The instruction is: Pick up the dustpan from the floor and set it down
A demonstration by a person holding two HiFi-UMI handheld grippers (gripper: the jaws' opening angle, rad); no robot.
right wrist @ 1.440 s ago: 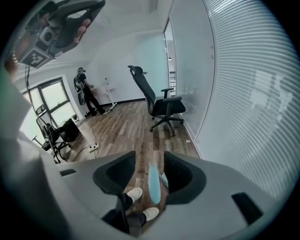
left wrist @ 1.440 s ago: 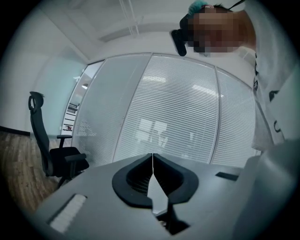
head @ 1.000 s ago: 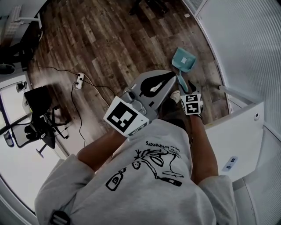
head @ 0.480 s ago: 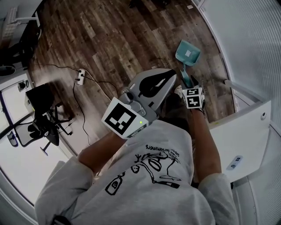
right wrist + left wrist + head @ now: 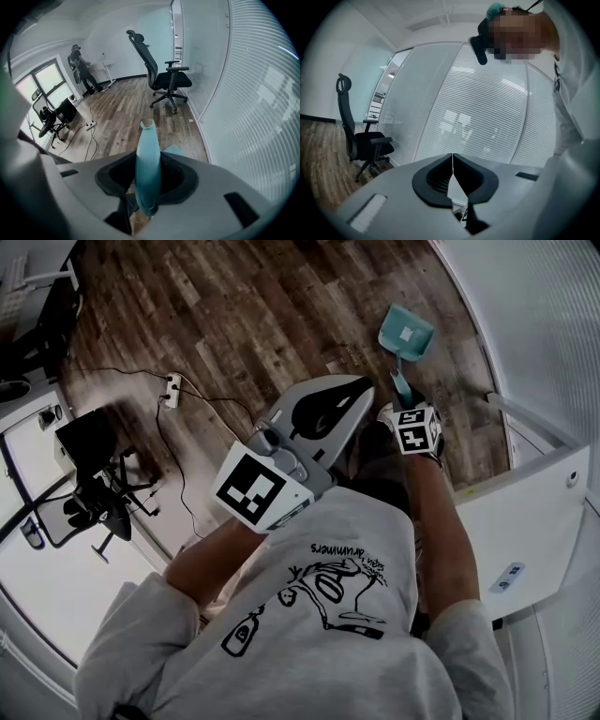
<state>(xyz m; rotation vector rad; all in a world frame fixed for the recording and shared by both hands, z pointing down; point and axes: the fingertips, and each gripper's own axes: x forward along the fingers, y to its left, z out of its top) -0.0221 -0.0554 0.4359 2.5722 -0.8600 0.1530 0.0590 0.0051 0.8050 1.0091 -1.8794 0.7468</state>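
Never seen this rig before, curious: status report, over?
Right gripper, jaws just closed onto dustpan handle. Left gripper shut, empty. Glass wall close beside dustpan.

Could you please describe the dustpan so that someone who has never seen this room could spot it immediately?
Look at the wood-plank floor where it meets the pale ribbed wall. Lying there is the dustpan, its long handle between the jaws of the right gripper, which have just been closing on it. It is the only teal thing on the brown floor.

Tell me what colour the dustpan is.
The dustpan is teal, clearest in the head view.
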